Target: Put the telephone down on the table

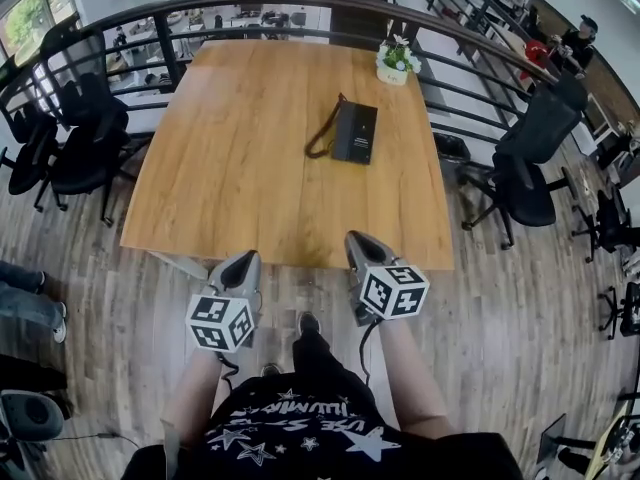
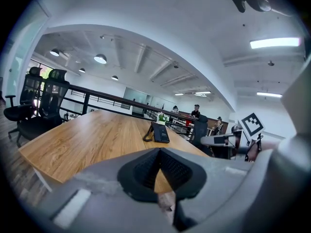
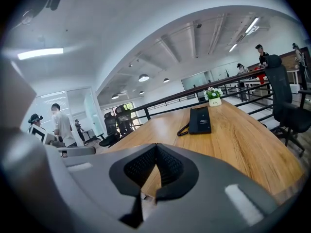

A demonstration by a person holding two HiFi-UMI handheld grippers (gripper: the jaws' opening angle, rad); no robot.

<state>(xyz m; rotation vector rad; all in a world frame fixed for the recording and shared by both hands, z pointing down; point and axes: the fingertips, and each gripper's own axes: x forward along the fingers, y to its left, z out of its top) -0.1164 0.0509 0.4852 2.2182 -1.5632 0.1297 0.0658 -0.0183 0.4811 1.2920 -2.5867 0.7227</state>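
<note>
The black telephone [image 1: 355, 131] lies flat on the wooden table [image 1: 250, 168], right of the middle, with its coiled cord [image 1: 322, 140] on its left side. Both grippers hover just off the table's near edge, well short of the phone. My left gripper [image 1: 243, 260] is shut with nothing between its jaws, and so is my right gripper [image 1: 360, 240]. In the left gripper view the telephone [image 2: 159, 132] is far ahead, past the closed jaws [image 2: 159, 150]. The right gripper view shows the telephone [image 3: 200, 120] beyond its own closed jaws [image 3: 156, 145].
A small potted plant [image 1: 396, 62] stands at the table's far right corner. Black office chairs stand to the left [image 1: 75, 138] and to the right [image 1: 530, 158]. A curved dark railing [image 1: 300, 3] runs behind the table. People sit at the far right [image 1: 575, 38].
</note>
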